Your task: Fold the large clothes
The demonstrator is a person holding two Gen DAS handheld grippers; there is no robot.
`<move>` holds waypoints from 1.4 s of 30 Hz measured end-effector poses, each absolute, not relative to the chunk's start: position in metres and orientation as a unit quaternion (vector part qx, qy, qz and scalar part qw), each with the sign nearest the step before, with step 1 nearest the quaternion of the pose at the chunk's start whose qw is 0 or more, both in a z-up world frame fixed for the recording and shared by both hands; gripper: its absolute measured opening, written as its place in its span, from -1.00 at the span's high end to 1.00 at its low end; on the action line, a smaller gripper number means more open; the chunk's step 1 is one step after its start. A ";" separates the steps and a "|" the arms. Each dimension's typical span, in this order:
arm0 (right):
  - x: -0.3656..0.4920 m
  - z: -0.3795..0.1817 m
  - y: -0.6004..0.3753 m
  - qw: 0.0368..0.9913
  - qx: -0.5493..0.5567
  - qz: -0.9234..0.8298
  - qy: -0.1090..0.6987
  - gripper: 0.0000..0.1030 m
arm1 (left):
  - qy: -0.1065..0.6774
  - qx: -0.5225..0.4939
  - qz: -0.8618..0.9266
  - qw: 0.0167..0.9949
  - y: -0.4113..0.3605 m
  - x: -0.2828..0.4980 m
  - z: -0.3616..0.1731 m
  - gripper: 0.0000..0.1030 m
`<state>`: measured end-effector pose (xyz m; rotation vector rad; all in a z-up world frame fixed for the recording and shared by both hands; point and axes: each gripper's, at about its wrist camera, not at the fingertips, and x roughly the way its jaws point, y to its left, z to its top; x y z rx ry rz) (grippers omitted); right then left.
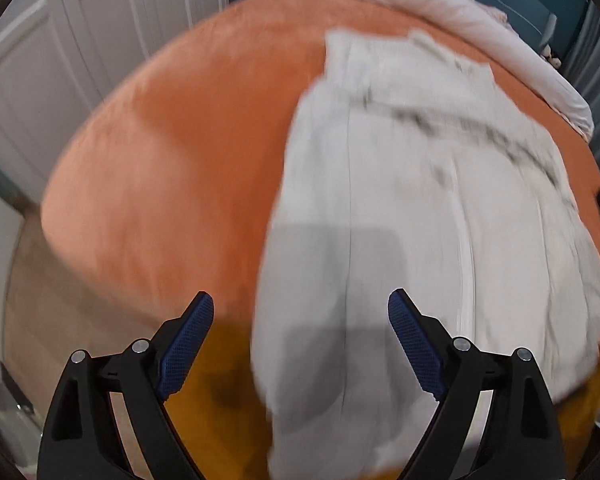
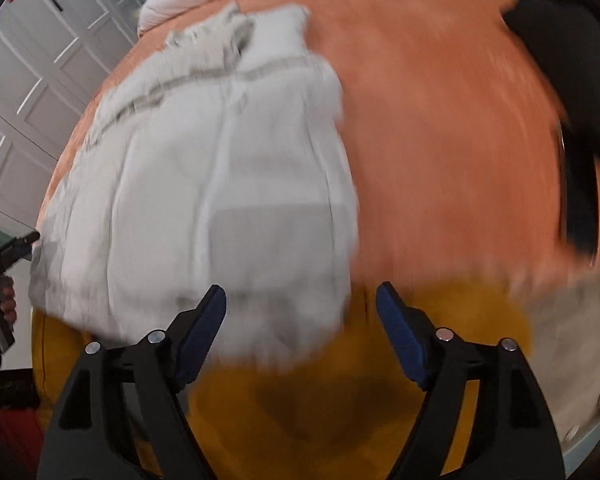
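A pale grey-white garment point(image 1: 420, 208) lies spread on the orange bed cover point(image 1: 180, 160), its near hem hanging over the bed's front edge. My left gripper point(image 1: 300, 308) hovers above that near hem, jaws wide, nothing between the blue pads. In the right wrist view the same garment point(image 2: 220, 160) fills the left half of the bed cover point(image 2: 440, 120). My right gripper point(image 2: 300, 300) stands open over the garment's near right corner, holding nothing. Both views are motion-blurred. The other gripper and a hand point(image 2: 2, 272) show at the far left edge.
A white duvet point(image 1: 440, 8) is bunched at the far end of the bed. White panelled wardrobe doors point(image 2: 40, 60) stand to the left. The bed's mustard-yellow side point(image 2: 340, 400) drops below the front edge. A dark item point(image 2: 572, 100) lies at the right.
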<state>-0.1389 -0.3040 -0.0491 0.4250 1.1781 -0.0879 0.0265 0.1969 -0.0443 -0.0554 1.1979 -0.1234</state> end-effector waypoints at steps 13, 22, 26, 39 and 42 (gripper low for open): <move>-0.149 -0.063 -0.302 0.825 0.239 -0.033 0.511 -0.61 | 0.575 -0.098 -0.066 0.810 0.184 -0.001 -0.076 -0.69; -0.120 -0.062 -0.319 0.831 0.214 -0.045 0.511 -0.53 | 0.567 -0.097 -0.063 0.816 0.180 -0.003 -0.078 -0.68; -0.114 -0.090 -0.308 0.807 0.227 -0.034 0.544 -0.30 | 0.568 -0.096 -0.068 0.814 0.179 -0.002 -0.078 -0.62; -0.143 -0.013 -0.305 0.823 0.290 0.072 0.483 0.85 | 0.532 -0.069 -0.180 0.824 0.181 -0.042 0.006 0.87; -0.160 0.010 -0.295 0.810 0.246 0.101 0.522 0.85 | 0.544 -0.033 -0.209 0.812 0.182 -0.068 0.033 0.88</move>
